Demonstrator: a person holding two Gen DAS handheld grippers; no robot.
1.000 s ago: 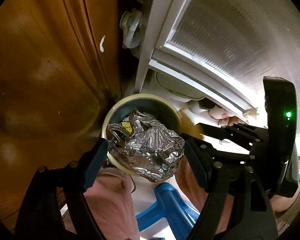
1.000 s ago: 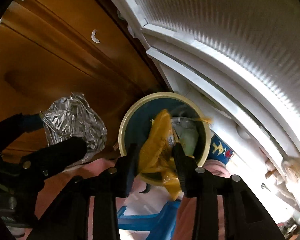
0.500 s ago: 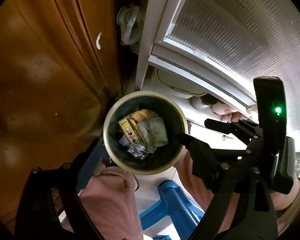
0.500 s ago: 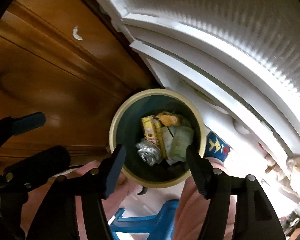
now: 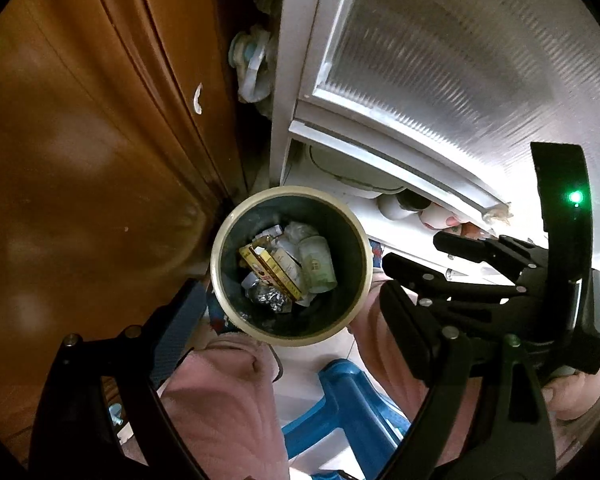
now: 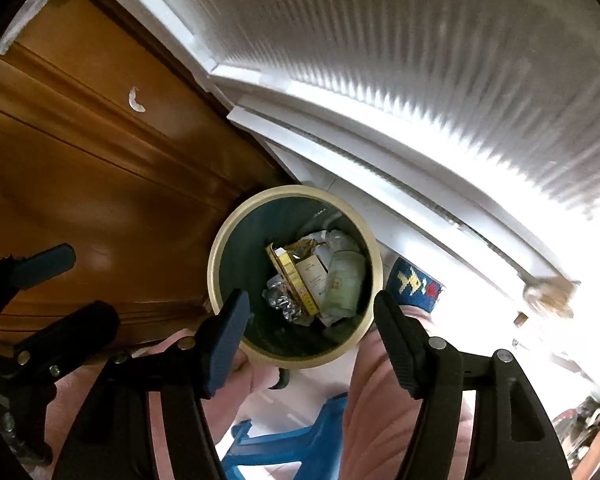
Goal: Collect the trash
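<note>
Both loads have dropped since a second ago: the crumpled foil (image 5: 269,297) and the yellow wrapper (image 6: 300,246) now lie inside the round bin (image 5: 220,248) among cartons and paper. Left gripper (image 5: 288,300) hangs spread wide above the bin's rim, holding nothing. Right gripper (image 6: 308,320) is opening, its jaws astride the bin's near rim with nothing between them. Brown wooden cabinet (image 5: 80,160) stands against the bin's left side, a white ribbed door (image 6: 420,60) behind it. Pink-clad knees (image 5: 220,400) and a blue stool (image 5: 340,408) crowd the near edge.

Harsh backlit glare from ribbed glass door (image 6: 440,60); dim, fisheye-warped, black-vignetted edges
</note>
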